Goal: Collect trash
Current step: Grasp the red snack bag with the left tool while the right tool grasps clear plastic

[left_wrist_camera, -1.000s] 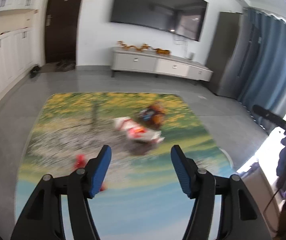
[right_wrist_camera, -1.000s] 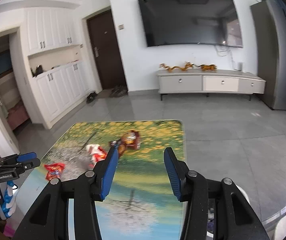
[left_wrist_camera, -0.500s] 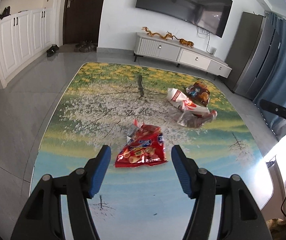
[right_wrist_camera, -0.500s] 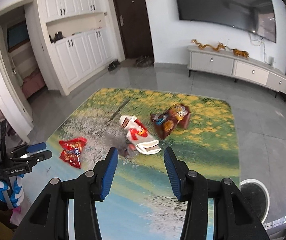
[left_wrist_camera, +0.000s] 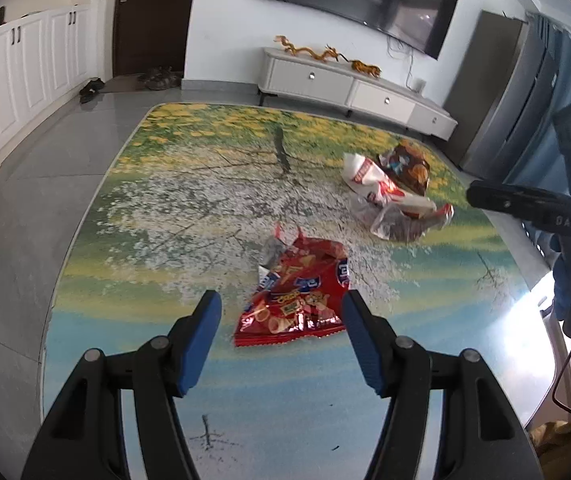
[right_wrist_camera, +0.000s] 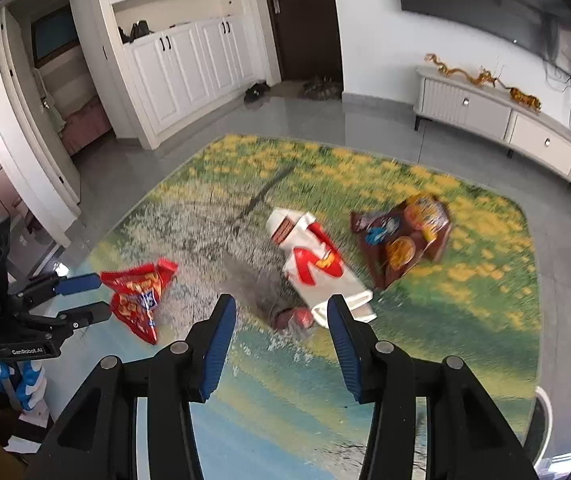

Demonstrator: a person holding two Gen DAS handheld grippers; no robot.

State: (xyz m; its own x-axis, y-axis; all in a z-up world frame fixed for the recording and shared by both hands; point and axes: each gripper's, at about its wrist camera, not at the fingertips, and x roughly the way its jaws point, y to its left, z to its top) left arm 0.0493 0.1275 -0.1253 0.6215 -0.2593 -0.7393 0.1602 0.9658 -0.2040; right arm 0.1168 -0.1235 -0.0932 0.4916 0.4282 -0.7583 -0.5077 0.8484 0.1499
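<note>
A red snack bag (left_wrist_camera: 297, 300) lies flat on the landscape-print table (left_wrist_camera: 165, 208), just ahead of my open, empty left gripper (left_wrist_camera: 281, 320). It also shows in the right wrist view (right_wrist_camera: 139, 296), beside the left gripper (right_wrist_camera: 81, 298). A white and red wrapper (right_wrist_camera: 317, 268), a crumpled clear wrapper (right_wrist_camera: 281, 300) and a brown snack bag (right_wrist_camera: 405, 240) lie ahead of my open, empty right gripper (right_wrist_camera: 281, 328). The same three show at the right of the left wrist view: white wrapper (left_wrist_camera: 381, 188), clear wrapper (left_wrist_camera: 397, 224), brown bag (left_wrist_camera: 409, 164).
The table's right edge is near the right gripper body (left_wrist_camera: 525, 204). A white TV cabinet (left_wrist_camera: 349, 88) and TV stand on the far wall. White cupboards (right_wrist_camera: 181, 68) line the left. A round white bin rim (right_wrist_camera: 543, 420) sits below the table's right corner.
Both grippers have moved down and closer to the table. The red bag now sits between the left fingertips' line; the right view has closed in on the white and clear wrappers.
</note>
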